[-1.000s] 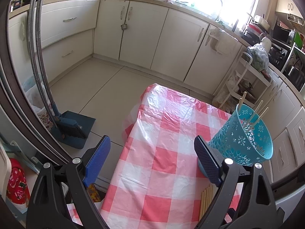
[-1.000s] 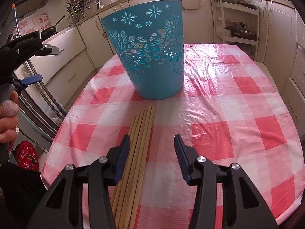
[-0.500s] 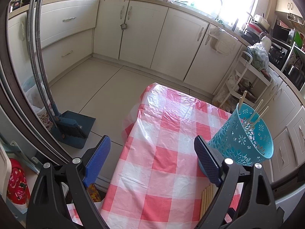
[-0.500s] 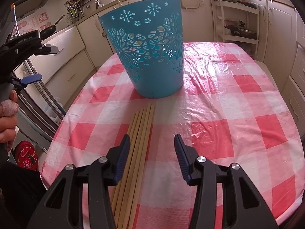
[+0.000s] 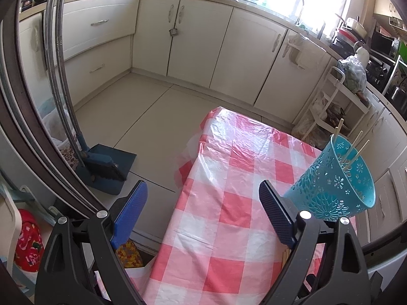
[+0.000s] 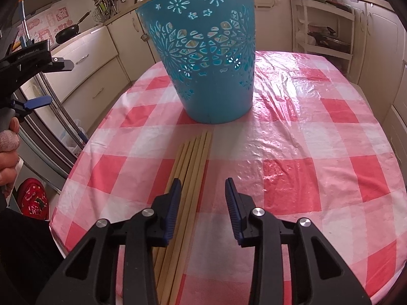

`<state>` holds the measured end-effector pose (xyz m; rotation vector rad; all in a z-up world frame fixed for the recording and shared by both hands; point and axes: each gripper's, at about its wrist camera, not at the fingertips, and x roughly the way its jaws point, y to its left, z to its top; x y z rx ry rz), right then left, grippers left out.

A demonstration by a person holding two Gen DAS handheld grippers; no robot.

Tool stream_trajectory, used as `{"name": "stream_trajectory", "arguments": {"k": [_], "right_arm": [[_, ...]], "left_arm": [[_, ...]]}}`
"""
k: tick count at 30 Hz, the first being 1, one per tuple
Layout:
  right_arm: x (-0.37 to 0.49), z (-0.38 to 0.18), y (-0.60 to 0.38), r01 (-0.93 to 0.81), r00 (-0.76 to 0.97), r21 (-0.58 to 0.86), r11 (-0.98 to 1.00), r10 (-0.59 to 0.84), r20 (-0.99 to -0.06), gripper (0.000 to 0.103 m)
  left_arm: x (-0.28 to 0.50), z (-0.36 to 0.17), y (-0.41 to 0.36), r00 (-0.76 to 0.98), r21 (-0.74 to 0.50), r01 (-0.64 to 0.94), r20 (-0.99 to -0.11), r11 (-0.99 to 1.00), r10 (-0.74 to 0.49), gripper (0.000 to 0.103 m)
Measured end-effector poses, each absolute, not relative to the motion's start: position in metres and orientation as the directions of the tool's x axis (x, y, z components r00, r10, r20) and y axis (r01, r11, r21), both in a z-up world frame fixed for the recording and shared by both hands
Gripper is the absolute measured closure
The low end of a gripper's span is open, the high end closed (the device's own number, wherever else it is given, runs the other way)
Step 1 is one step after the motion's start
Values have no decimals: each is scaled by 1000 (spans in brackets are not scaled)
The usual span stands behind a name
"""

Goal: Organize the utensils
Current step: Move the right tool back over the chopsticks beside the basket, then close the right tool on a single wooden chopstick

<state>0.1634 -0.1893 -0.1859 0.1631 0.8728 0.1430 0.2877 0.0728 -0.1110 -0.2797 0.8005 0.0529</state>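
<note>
The wooden chopsticks (image 6: 189, 178) lie side by side on the checked tablecloth (image 6: 318, 132), tips just short of the blue basket (image 6: 203, 58). Since a second ago the right gripper (image 6: 203, 195) has narrowed, its jaws just closing around several sticks, not yet pinching. The left gripper (image 5: 203, 213) hangs wide open, empty. Only its view shows three sticks standing inside the basket (image 5: 335, 183).

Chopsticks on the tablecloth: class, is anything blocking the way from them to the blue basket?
Nothing visible. The chopsticks lie flat, tips pointing at the blue basket, with only bare tablecloth between; its open top is unobstructed.
</note>
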Motion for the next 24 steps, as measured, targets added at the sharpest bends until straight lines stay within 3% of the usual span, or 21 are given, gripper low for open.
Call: {"name": "stream_trajectory", "arguments": {"k": [8,21,24], "right_arm": [[182,-192,-196,-23,626,184,983,158,-764,78],[198,-191,-192,-48,628,156,987,152,-763,80],[197,-190,-188,-66,630,132,989,144,-764,85]], "left_arm": [[289,-111,68,691,-216,-139,-720,967,-62,18],[290,-111,66,687,-207,-131,-724,970,-62,18],[290,-112,64,684,-200,-126,-727,972,-60,18]]}}
